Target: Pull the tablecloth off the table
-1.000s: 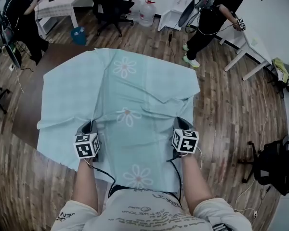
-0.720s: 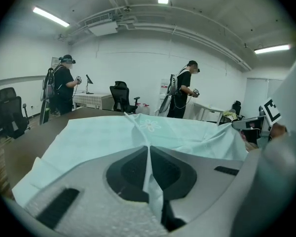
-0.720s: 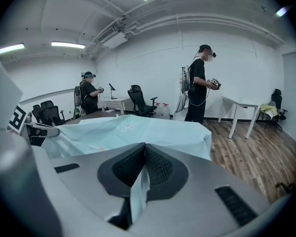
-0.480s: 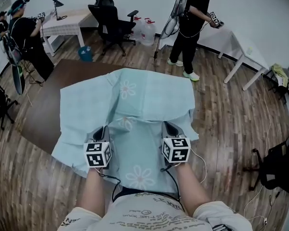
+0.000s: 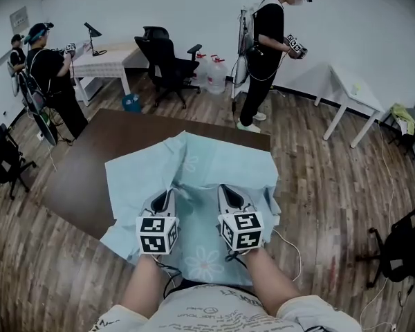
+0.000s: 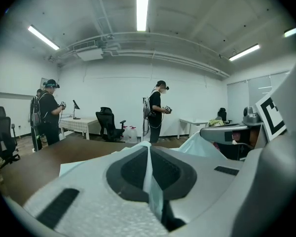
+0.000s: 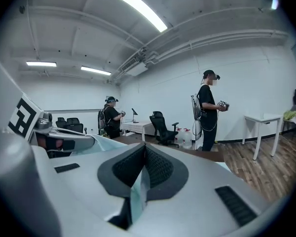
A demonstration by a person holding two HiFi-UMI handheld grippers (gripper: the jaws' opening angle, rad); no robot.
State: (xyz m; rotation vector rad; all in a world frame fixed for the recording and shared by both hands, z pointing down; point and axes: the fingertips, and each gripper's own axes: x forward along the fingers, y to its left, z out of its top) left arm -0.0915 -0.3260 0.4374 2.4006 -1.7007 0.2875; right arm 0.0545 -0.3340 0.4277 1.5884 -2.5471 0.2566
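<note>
The left claw (image 5: 164, 200), held out low in front of the body on a bare left forearm (image 5: 144, 288), is clenched on a pinched fold of the pale blue tablecloth (image 5: 218, 163). The cloth lies bunched ahead of and around it, on the near right part of the brown table (image 5: 83, 164). Just to its right, level and parallel, the right claw (image 5: 228, 196) on the right forearm (image 5: 270, 282) likewise grips a fold. The cloth's near edge hangs behind both claws, toward the person.

No legible text; print on person's shirt (image 5: 214, 311) too blurred to read.
</note>
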